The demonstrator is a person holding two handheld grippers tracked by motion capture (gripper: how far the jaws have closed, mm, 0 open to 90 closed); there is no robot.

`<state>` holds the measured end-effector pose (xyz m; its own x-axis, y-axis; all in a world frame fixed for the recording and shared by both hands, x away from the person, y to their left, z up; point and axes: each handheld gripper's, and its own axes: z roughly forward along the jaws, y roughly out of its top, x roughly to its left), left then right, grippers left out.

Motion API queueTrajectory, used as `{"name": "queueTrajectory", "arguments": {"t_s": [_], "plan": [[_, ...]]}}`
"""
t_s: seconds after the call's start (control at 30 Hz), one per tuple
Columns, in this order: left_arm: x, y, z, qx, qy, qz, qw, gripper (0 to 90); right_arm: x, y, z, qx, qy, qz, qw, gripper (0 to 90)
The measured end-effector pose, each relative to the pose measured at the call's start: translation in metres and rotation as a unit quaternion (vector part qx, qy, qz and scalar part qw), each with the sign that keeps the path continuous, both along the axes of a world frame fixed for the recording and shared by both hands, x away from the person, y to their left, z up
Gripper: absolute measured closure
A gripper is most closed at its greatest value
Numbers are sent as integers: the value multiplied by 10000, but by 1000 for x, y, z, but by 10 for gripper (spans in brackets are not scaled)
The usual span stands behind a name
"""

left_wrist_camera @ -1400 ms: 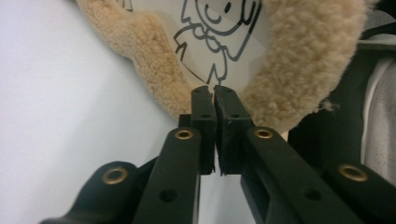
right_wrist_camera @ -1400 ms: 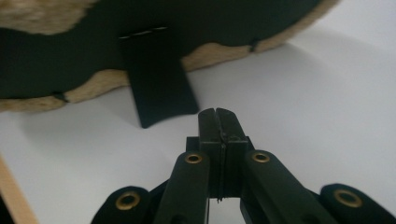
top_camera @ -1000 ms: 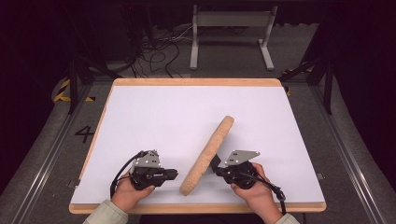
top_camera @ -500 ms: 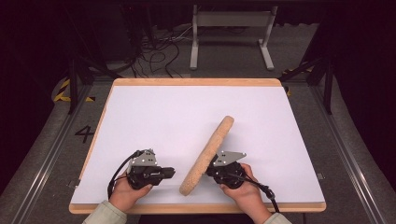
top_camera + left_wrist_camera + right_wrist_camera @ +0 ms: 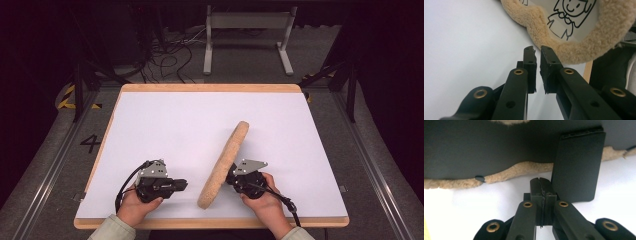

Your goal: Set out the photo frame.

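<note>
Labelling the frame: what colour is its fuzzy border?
Tan, like fleece; the frame's border shows best in the left gripper view.

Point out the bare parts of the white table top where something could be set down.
The white table top is bare across its far half, behind the fleece-edged picture frame, and along its left side beyond the left gripper. It's crowded at the near edge, where both hands and the right gripper flank the standing frame.

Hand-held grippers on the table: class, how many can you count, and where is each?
2. The left hand-held gripper lies near the table's front edge, left of the fluffy frame; the right hand-held gripper sits against the frame's right side.
</note>
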<state>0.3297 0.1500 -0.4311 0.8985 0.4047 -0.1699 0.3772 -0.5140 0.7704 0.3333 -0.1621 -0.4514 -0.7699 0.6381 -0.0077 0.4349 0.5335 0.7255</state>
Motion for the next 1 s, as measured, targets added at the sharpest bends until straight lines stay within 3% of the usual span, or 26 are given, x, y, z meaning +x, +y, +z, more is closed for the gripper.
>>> {"name": "queueTrajectory", "arguments": {"t_s": [0.4, 1.0], "plan": [[0, -2, -1, 11, 27, -7, 10000, 832, 13, -16, -2, -86, -7, -316, 9995, 900], [-2, 1, -2, 5, 16, 36, 10000, 836, 36, -48, -6, 185, 124, -835, 9963, 900]]}}
